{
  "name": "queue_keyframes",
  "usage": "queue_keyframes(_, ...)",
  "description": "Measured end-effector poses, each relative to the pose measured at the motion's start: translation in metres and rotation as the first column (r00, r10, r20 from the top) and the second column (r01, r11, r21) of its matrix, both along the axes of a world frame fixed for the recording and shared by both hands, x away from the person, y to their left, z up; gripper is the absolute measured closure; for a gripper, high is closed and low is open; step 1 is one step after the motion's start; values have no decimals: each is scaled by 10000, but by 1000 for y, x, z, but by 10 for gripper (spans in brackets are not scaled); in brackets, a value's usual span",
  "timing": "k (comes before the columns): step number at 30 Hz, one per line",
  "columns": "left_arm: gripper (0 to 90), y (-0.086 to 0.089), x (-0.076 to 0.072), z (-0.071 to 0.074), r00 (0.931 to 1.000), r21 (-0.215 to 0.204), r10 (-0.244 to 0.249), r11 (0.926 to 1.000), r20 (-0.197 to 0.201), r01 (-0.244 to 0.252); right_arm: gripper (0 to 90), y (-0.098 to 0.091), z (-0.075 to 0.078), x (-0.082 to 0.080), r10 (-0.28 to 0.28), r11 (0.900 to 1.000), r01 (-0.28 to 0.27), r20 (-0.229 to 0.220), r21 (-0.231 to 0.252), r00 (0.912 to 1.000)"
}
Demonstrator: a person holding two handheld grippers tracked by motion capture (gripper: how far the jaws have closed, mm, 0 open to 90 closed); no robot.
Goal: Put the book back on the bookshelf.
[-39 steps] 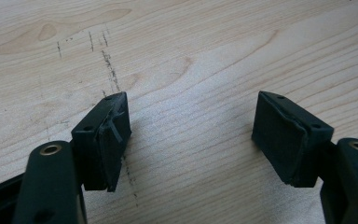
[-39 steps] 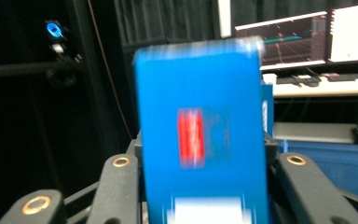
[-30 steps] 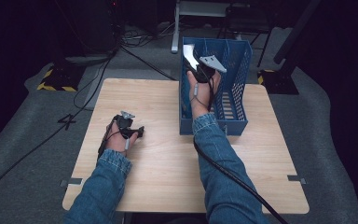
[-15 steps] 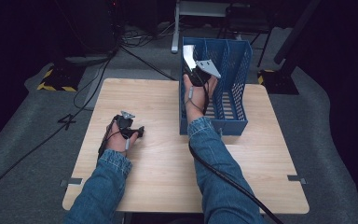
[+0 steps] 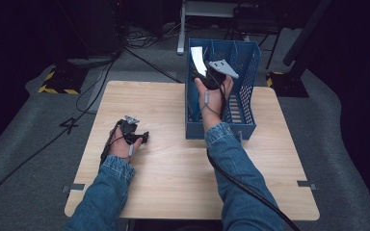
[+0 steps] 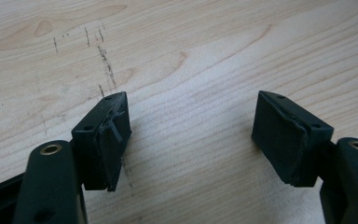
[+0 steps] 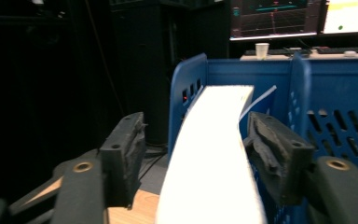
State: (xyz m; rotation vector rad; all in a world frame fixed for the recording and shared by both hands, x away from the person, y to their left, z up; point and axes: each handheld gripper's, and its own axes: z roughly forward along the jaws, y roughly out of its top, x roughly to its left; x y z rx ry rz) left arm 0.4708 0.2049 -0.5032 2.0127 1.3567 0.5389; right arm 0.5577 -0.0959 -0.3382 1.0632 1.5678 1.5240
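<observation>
The jaws of the right gripper (image 7: 193,161) have just been opening. The white paper stack (image 7: 214,158) is between them, but the left pad stands clearly away from it and the right pad (image 7: 270,154) is only at its edge, so I judge that nothing presses on it any more. A second ago the same jaws were closed tight on this stack at the blue basket (image 5: 243,91); now they are half wide, and the hand has drawn a little back toward the near wall of the basket.

The stack stands on its edge inside the basket, against the left wall (it bends a little at the top). In the high view the white top (image 5: 198,58) rises above the basket rim, just beyond the right gripper (image 5: 207,72).

For the work, this looks like the moment of release: the paper is delivered into the basket and should stay there alone.

The left gripper (image 6: 191,135) has its jaws wide with nothing between them, low over the bare wooden table (image 5: 168,159), well left of the basket.
</observation>
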Motion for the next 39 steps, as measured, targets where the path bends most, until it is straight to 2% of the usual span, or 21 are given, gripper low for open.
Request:
queue_keyframes(7,271,9,-18,0,9999,-18,-114,9999,-20,114,336,-32,18,-32,757,9968,-765,-359,-212,9965)
queue_keyframes(12,264,17,-32,-1,10000,-107,-16,9999,-18,16,335,-57,28,-53,1316,9899,-1345,-636,-446,9893)
queue_keyframes(17,264,23,-38,-1,10000,-67,26,10000,-6,-26,332,-89,30,-77,1591,9825,-1661,-846,-846,9836)
queue_keyframes(21,260,23,-38,-1,10000,-87,-2,10000,-29,2,316,-115,27,-92,1660,9791,-1785,-1239,-975,9783)
queue_keyframes(28,230,22,-35,-1,10000,-88,-70,9999,-54,69,302,-162,8,-110,1369,9801,-1627,-2067,-1135,9688)
queue_keyframes(32,185,21,-32,-1,9997,-34,-210,9998,-145,210,281,-184,-11,-121,1255,9801,-1614,-2704,-1151,9545)
queue_keyframes(36,138,19,-28,-1,9991,15,-343,9994,-240,343,274,-211,-37,-129,1257,9784,-1744,-3507,-1106,9280)
queue_keyframes(37,127,19,-27,-1,9991,-20,-331,9995,-279,330,274,-218,-44,-132,1232,9783,-1743,-3620,-1120,9240)
queue_keyframes(39,101,18,-25,-2,9985,25,-433,9991,-331,434,279,-234,-62,-137,1002,9856,-1429,-3686,-902,9242)
